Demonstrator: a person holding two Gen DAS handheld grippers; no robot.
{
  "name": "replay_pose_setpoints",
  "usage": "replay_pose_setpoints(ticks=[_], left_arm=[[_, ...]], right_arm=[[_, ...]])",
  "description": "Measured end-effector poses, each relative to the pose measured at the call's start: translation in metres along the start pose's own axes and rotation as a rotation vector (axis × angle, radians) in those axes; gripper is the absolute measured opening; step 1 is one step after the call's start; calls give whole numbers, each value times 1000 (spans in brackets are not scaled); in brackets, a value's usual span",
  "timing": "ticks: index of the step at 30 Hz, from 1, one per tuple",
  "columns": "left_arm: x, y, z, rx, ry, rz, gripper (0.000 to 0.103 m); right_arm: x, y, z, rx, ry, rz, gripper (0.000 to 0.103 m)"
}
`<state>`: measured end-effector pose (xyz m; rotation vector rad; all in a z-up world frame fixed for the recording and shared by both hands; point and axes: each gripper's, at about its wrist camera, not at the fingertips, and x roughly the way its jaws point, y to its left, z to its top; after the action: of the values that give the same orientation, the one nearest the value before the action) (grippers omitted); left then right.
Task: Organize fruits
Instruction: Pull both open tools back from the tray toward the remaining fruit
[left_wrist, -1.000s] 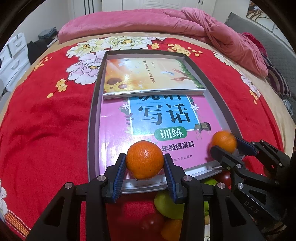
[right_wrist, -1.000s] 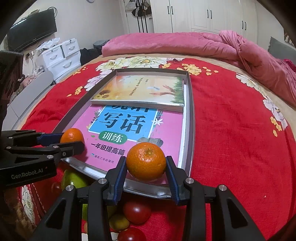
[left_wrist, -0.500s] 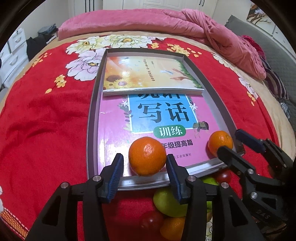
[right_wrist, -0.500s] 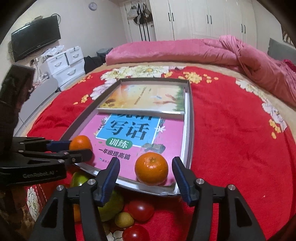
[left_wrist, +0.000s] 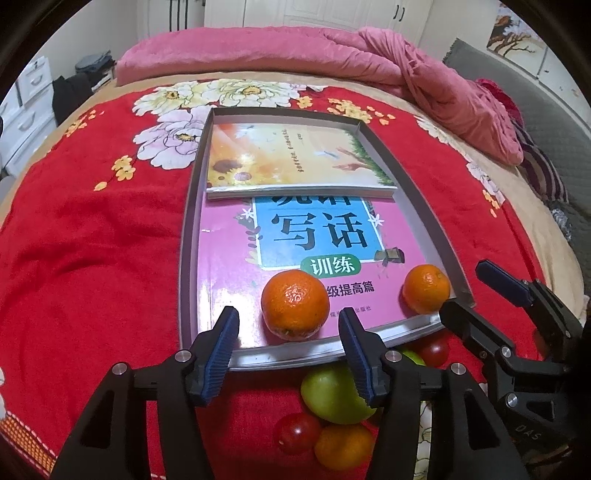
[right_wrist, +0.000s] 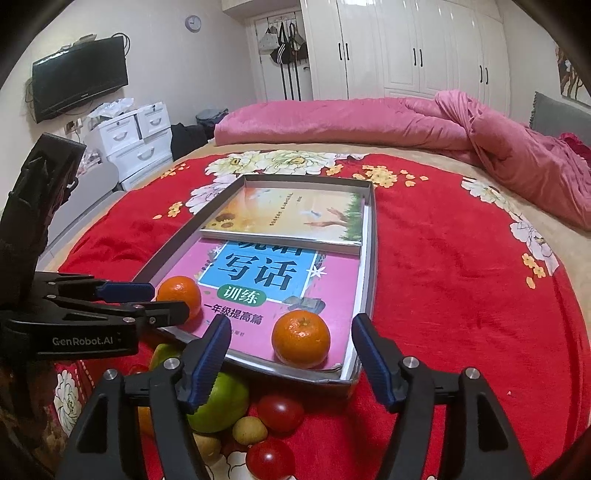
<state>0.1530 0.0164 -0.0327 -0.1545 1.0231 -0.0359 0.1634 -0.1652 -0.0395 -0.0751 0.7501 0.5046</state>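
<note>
Two mandarins sit on the pink workbook (left_wrist: 236, 280) in the tray (left_wrist: 186, 258), lower centre (left_wrist: 294, 303) and lower right (left_wrist: 425, 283). Left gripper (left_wrist: 288, 345) and right gripper (right_wrist: 291, 354): jaws apart, holding nothing. Risk: workbook is slick and the bed (left_wrist: 92, 240) soft, so bumping the tray could roll them. Apple (left_wrist: 332, 397) and tomatoes (right_wrist: 280, 411) wait below the rim.

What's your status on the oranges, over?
Left gripper open, right gripper open. Two oranges, left orange and right orange, sit free on the pink book in the tray. Other fruit waits below the tray; nothing blocking.
</note>
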Motion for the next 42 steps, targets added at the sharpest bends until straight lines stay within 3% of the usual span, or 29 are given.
replay_pose_setpoints(ticks=[12,13,15,42], left_arm=[[-16,2,0,-11,-37,-27,61],[-17,2,-1,-11,-39,-28,63],[-21,2,-1,-15,-48,-31,77],[-72,18,5,-63,-159,-77,79]], right_arm=[[-7,-4,-1,16,-22,-6,75],[-8,-5,-1,17,-25,-7,75],[-10,-5,0,19,-29,-9,76],[-37,-19,4,75,-97,-38,85]])
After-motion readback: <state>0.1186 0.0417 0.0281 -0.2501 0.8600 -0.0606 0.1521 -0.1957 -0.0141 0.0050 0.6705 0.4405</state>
